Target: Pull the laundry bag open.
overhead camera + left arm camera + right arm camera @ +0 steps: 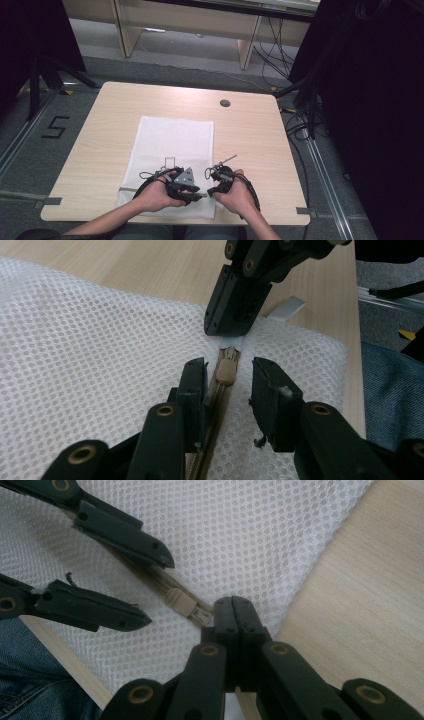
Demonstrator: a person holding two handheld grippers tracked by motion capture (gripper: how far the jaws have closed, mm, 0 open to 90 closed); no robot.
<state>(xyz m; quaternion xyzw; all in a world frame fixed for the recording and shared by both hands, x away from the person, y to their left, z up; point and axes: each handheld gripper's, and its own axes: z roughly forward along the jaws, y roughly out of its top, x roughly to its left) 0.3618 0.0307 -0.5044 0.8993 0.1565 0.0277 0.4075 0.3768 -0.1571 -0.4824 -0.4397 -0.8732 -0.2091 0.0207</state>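
Right gripper [233,611] pinches what seems the zip's end tab, left gripper [229,385] spread astride the slider [226,373], mesh bag [100,350] apparently yet unzipped

One mesh bag [172,145], one zipper [226,372], seemingly.

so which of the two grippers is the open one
The left gripper: its jaws stand apart on either side of the beige zipper pull. The right gripper is clamped shut at the zipper's end.
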